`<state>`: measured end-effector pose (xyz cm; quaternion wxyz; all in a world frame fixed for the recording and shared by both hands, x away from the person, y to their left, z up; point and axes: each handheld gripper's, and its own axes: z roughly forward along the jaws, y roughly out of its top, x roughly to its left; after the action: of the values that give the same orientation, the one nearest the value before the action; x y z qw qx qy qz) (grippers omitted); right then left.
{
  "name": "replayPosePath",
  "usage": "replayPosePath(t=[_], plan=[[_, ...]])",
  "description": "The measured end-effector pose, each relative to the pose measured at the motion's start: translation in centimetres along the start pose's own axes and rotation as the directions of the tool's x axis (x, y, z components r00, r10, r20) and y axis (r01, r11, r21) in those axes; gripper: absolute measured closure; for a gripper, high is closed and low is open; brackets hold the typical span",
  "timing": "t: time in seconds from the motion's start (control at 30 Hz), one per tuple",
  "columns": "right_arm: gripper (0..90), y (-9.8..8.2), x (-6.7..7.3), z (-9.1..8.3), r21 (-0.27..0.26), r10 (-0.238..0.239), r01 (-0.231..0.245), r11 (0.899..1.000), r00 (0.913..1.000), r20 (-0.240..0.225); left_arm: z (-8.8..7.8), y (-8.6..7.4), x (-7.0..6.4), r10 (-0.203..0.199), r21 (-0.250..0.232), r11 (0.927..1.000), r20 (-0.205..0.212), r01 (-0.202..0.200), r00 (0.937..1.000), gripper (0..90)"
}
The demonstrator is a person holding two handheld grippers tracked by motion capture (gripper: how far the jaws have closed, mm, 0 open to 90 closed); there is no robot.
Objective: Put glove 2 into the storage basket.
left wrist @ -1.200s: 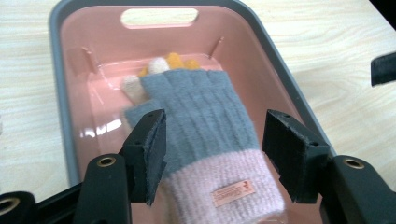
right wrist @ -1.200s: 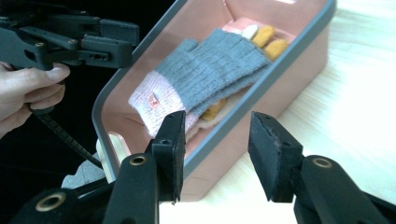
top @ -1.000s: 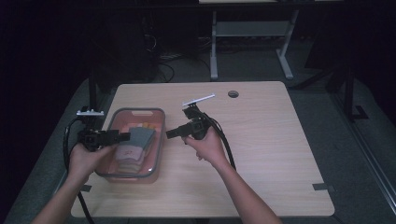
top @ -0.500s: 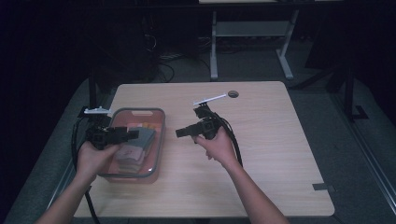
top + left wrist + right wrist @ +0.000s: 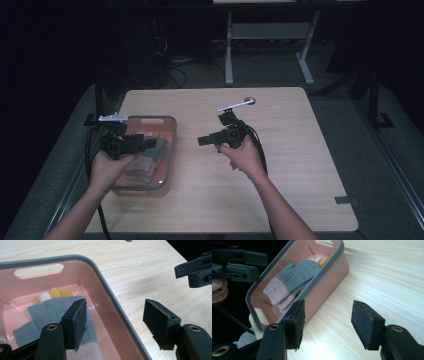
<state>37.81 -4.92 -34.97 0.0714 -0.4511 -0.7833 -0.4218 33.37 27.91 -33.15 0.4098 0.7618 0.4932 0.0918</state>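
A pink see-through bin (image 5: 150, 118) with a grey rim sits on the left of the wooden table. Inside it lies a grey knitted glove (image 5: 294, 277) with a pink cuff, on top of orange and yellow items (image 5: 56, 292). My left gripper (image 5: 150, 142) hovers over the bin, open, with the glove (image 5: 47, 310) below its left jaw and the bin's rim (image 5: 112, 302) under the gap. My right gripper (image 5: 202, 141) hangs over bare table just right of the bin and points at it. Its jaws have just been opening and nothing is between them (image 5: 328, 317).
A small round metal fitting (image 5: 249, 100) sits near the table's far edge. A strip of tape (image 5: 346, 200) marks the near right corner. Beyond the table stand a metal frame (image 5: 270, 35) and cables on a dark floor.
Both hands have shifted to the right. The right gripper has drawn away from the bin's side and its jaws stand wider. The glove now lies in the bin.
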Motion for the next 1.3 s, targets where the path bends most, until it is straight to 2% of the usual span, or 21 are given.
replayPosePath(t=[0.17,0.27,0.43,0.67,0.73,0.77,0.8,0.9,1.3], plan=[[43.3,-0.4,-0.7,-0.6,-0.002,0.009,-0.009,1.000,0.9999,0.010,0.5,0.2,-0.6,0.012,0.002,0.9999,0.013,-0.012,0.9998,35.1],[43.0,-0.6,-1.2,-1.1,-0.006,0.016,-0.016,1.000,0.9997,0.017,0.9,0.3,-1.1,0.004,-0.002,1.0000,0.022,-0.004,0.9998,34.6],[42.7,-1.0,-1.8,-2.1,-0.014,0.028,-0.027,1.000,0.9992,0.030,1.3,0.6,-1.8,0.032,0.006,0.9995,0.033,-0.032,0.9989,34.3],[42.5,-1.5,-2.7,-3.2,-0.026,0.046,-0.045,0.999,0.9981,0.041,1.9,1.0,-2.9,0.044,0.005,0.9990,0.051,-0.044,0.9977,33.9],[42.5,-1.7,-2.9,-3.4,-0.027,0.051,-0.049,0.998,0.9978,0.043,2.1,1.0,-3.1,0.060,0.010,0.9981,0.054,-0.061,0.9967,33.6],[42.4,-1.7,-3.0,-3.5,-0.026,0.053,-0.052,0.998,0.9975,0.047,2.2,1.0,-3.3,0.052,0.006,0.9986,0.058,-0.052,0.9970,33.3],[42.1,-1.9,-3.3,-3.7,-0.023,0.055,-0.054,0.998,0.9970,0.053,2.2,1.0,-3.3,0.063,0.013,0.9979,0.059,-0.064,0.9963,32.9],[42.1,-2.1,-3.5,-4.0,-0.027,0.059,-0.058,0.998,0.9968,0.053,2.5,1.0,-3.6,0.059,0.007,0.9982,0.065,-0.060,0.9961,32.3],[41.7,-3.3,-5.0,-5.4,-0.039,0.086,-0.084,0.996,0.9933,0.076,3.5,1.0,-5.2,0.086,0.009,0.9962,0.093,-0.087,0.9920,29.4]])
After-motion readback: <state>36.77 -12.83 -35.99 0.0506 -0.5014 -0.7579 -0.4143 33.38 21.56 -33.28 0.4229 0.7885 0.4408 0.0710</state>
